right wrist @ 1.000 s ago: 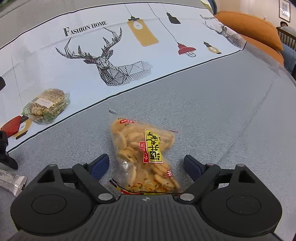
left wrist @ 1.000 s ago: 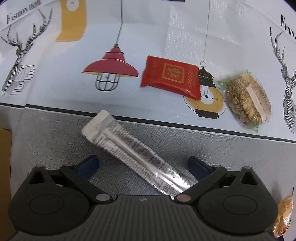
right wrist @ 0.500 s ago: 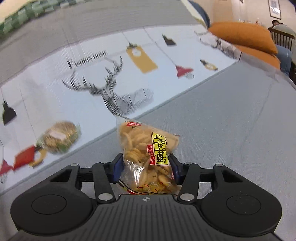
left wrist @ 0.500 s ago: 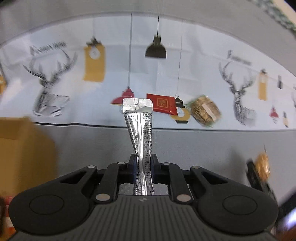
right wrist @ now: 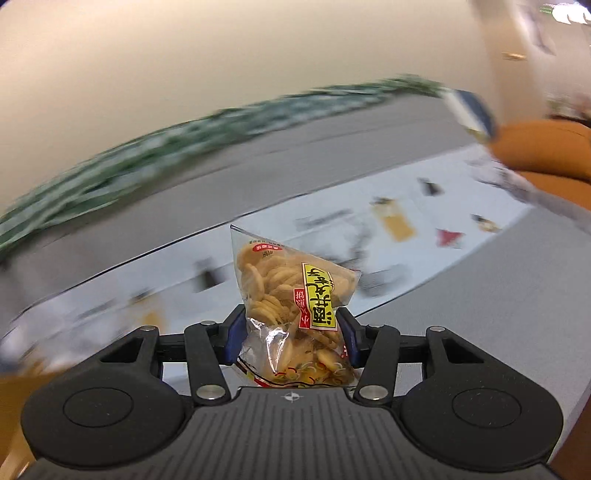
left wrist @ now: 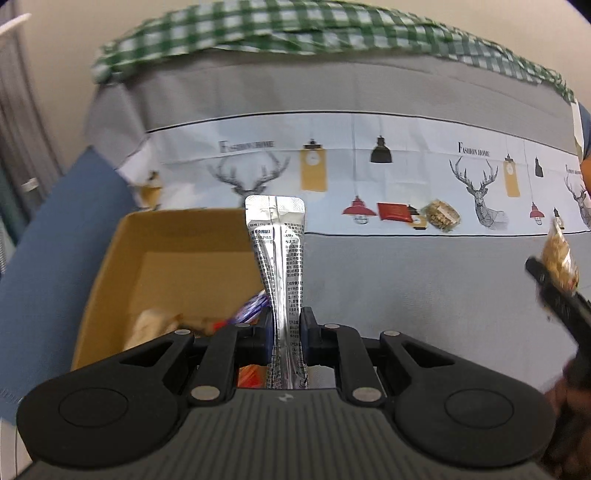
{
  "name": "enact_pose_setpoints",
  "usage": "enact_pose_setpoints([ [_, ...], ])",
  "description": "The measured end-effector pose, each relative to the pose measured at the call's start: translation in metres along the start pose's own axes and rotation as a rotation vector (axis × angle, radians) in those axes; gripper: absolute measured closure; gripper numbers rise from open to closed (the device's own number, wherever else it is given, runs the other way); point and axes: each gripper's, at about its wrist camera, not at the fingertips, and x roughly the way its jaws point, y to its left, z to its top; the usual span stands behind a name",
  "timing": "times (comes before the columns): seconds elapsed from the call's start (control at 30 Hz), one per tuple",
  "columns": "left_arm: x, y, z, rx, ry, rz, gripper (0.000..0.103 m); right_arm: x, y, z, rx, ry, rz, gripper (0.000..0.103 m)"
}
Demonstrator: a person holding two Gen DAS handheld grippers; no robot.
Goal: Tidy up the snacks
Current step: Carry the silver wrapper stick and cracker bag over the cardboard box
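Observation:
My left gripper is shut on a silver foil stick packet that stands upright, lifted above the right edge of an open cardboard box. The box holds several snacks. My right gripper is shut on a clear bag of round yellow crackers and holds it in the air; it also shows blurred at the right of the left wrist view. A red packet and a clear-wrapped oat cake lie on the printed cloth.
The surface is grey cloth with a white deer-and-lamp printed strip. A blue sheet lies left of the box. A green checked cloth lies at the back. An orange cushion is at far right.
Both grippers closed on their snacks and lifted them off the cloth. The left one has swung left with the foil packet to the box. The right one has risen and its view is blurred.

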Motion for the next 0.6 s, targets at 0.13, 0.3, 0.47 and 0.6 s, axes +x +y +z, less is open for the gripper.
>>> enact_pose_setpoints([
  [0.13,-0.040,0.032,-0.037,-0.036,-0.029,-0.003,0.087,-0.072,0.037,-0.018,-0.080,0.077,0.159,0.050],
  [0.3,-0.080,0.065,-0.088,-0.095,-0.052,0.000,0.087,-0.146,0.076,-0.042,-0.129,0.180,0.324,0.050],
  [0.47,-0.109,0.089,-0.132,-0.122,-0.065,0.000,0.087,-0.200,0.112,-0.059,-0.224,0.222,0.421,0.050],
  [0.6,-0.126,0.100,-0.158,-0.124,-0.099,0.010,0.087,-0.226,0.130,-0.059,-0.291,0.212,0.455,0.050],
])
